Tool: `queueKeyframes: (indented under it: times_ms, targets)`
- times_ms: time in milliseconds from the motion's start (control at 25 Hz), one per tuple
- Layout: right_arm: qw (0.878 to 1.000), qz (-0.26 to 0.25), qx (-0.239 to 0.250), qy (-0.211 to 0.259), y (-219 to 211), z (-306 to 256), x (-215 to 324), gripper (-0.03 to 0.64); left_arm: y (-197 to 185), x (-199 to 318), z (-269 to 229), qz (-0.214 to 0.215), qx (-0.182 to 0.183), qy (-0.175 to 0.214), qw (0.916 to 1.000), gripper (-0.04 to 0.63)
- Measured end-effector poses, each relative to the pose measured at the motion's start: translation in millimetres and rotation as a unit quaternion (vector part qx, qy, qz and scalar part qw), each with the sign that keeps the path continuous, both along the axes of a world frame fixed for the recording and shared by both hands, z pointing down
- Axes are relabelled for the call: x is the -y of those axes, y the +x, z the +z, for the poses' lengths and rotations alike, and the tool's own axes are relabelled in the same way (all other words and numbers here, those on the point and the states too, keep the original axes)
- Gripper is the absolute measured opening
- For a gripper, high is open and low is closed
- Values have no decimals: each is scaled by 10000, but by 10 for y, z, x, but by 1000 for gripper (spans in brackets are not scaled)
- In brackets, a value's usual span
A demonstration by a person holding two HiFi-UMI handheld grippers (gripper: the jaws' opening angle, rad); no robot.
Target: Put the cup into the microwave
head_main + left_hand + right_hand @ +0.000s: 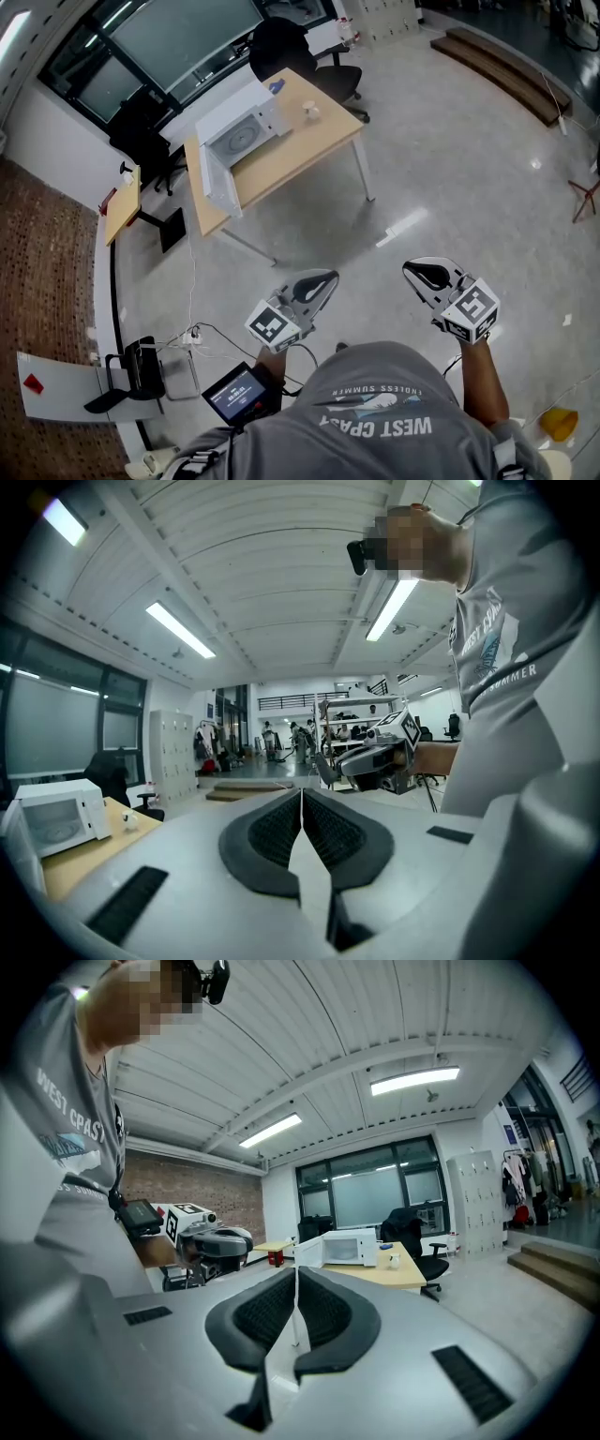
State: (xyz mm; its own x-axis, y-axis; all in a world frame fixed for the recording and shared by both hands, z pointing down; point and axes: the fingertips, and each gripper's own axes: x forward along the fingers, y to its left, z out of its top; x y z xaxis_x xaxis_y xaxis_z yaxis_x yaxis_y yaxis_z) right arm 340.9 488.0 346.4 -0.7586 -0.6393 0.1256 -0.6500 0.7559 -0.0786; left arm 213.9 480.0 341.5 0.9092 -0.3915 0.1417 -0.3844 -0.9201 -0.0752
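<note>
Jaws of left claw [302, 797] and right claw [296, 1277] meet, gripping nothing, far from cup [311, 112].

One microwave [239, 141] and one cup [311, 112] on one wooden table [314, 145] far off; two black office chairs, a far chair [281, 42] and a left chair [141, 127]; two grippers near, a left gripper [330, 277] and a right gripper [409, 269]; one small screen [236, 392].

Bright, even light from long ceiling tubes [178, 630] above the jaws; a white glare streak on the glossy floor [403, 228] ahead of them; both gripper views bulge fisheye with black corners; the near jaws look slightly soft.
</note>
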Motion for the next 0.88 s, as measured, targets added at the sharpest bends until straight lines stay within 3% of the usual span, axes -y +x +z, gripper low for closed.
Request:
queueKeyframes:
  times_ms: [600, 880]
  targets:
    - [9998, 18, -190, -41, -56, 90, -62, 20, -78, -116, 4, -122, 38, 65, 9999, 23]
    - [9995, -157, -192, -180, -296, 192, 25, 20, -346, -47, 133, -368, 24, -110, 9993, 23]
